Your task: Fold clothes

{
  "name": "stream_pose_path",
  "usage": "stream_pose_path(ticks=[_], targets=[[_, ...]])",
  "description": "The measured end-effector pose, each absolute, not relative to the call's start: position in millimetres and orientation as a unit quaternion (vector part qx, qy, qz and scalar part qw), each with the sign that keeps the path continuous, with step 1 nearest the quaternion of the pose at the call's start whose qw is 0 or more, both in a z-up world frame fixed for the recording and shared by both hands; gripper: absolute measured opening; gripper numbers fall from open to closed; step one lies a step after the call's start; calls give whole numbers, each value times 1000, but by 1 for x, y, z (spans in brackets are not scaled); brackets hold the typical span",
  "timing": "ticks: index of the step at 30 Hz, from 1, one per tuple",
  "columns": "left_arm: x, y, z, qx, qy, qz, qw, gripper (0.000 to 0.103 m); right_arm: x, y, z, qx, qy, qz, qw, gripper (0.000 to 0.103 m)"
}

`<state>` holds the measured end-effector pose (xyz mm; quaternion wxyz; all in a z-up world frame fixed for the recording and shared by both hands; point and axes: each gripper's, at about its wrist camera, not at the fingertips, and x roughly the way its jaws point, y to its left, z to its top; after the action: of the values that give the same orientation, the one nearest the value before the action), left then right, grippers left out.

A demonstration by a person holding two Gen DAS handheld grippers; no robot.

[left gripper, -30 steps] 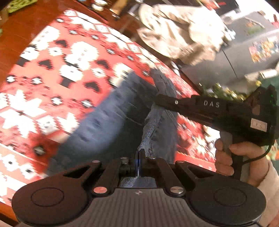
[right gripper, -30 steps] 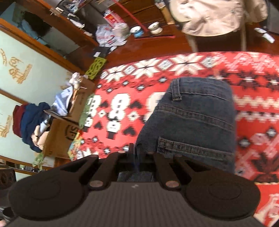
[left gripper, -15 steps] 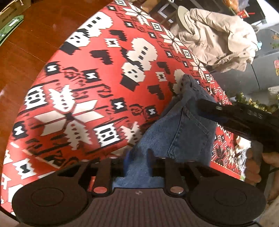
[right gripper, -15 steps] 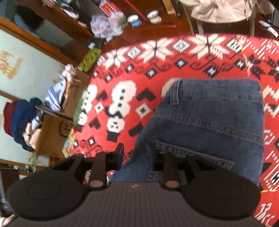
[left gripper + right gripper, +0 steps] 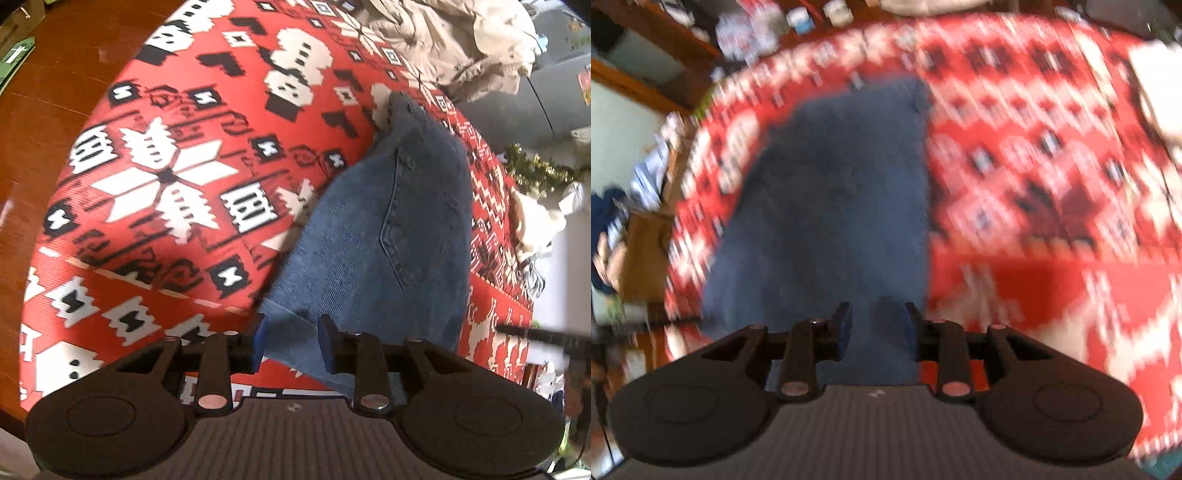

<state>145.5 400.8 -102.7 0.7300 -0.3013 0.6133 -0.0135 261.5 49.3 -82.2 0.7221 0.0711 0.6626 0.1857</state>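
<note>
Hand-held gripper [image 5: 291,341] spread over jeans [image 5: 388,236]; jacket [image 5: 454,44] beyond.

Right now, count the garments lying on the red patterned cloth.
1: folded blue jeans on the cloth, between both grippers' open jaws. The beige jacket hangs beyond it; the right view is blurred.

A second ago both grippers were clamped on the jeans [image 5: 384,236]; half a second ago their fingers had begun to part. Now the left gripper [image 5: 293,343] stands with its fingers wide apart, a loose denim edge lying between them, and the right gripper [image 5: 875,325] is spread just as wide over the near end of the cloth. The jeans, which hung bunched from the left gripper at first, now lie flat as a folded stack on the red patterned cloth [image 5: 177,177]. The right wrist view, sharp before, is now smeared with motion blur
</note>
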Motion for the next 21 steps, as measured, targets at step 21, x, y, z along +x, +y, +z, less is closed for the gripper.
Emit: stream_pose_path(ticks=[21], targets=[[156, 387, -102, -237, 643, 8, 728, 13, 154, 4, -154, 187, 738, 154, 630, 10]])
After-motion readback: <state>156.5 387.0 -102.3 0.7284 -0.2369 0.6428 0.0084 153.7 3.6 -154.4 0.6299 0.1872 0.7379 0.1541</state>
